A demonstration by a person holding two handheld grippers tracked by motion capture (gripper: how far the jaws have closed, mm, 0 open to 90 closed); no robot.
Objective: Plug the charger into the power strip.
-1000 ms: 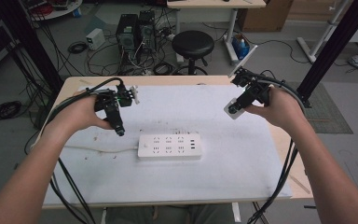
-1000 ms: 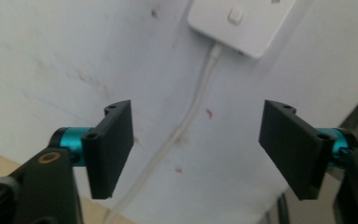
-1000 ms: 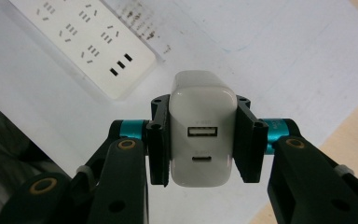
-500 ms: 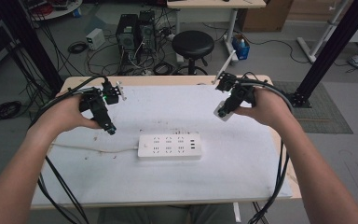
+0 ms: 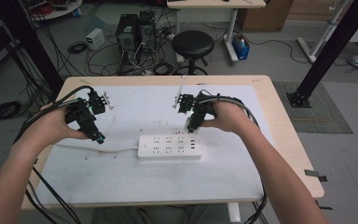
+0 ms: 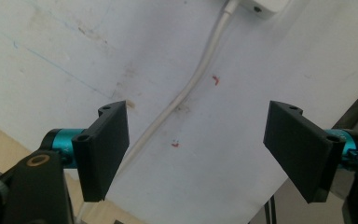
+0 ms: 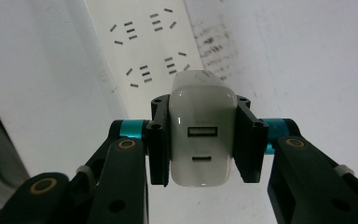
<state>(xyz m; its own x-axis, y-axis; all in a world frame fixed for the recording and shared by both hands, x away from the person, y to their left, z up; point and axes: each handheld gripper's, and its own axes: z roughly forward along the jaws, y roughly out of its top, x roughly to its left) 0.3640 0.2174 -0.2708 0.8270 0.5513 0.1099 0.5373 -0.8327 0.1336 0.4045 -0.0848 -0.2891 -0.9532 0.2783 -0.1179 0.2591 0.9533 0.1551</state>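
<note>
A white power strip point(image 5: 169, 146) lies on the white mat near the table's middle, its white cord point(image 5: 93, 149) running left. My right gripper point(image 5: 189, 126) is shut on a white USB charger point(image 7: 201, 130), held just above the strip's right end point(image 7: 147, 44); the charger's two ports face the right gripper camera. My left gripper point(image 5: 99, 138) hovers over the cord point(image 6: 186, 88) to the strip's left. Its jaws stand wide open with nothing between them, and a corner of the strip point(image 6: 263, 7) shows at the top of the left gripper view.
The white mat point(image 5: 121, 177) covers most of a light wooden table point(image 5: 284, 121). Black cables trail from both grippers off the table's near edge. A black stool point(image 5: 193, 44), computer towers point(image 5: 135, 30) and floor cables sit beyond the far edge.
My right gripper has carried the charger left and nearer, down over the power strip's right end. My left gripper has drifted slightly left, still open.
</note>
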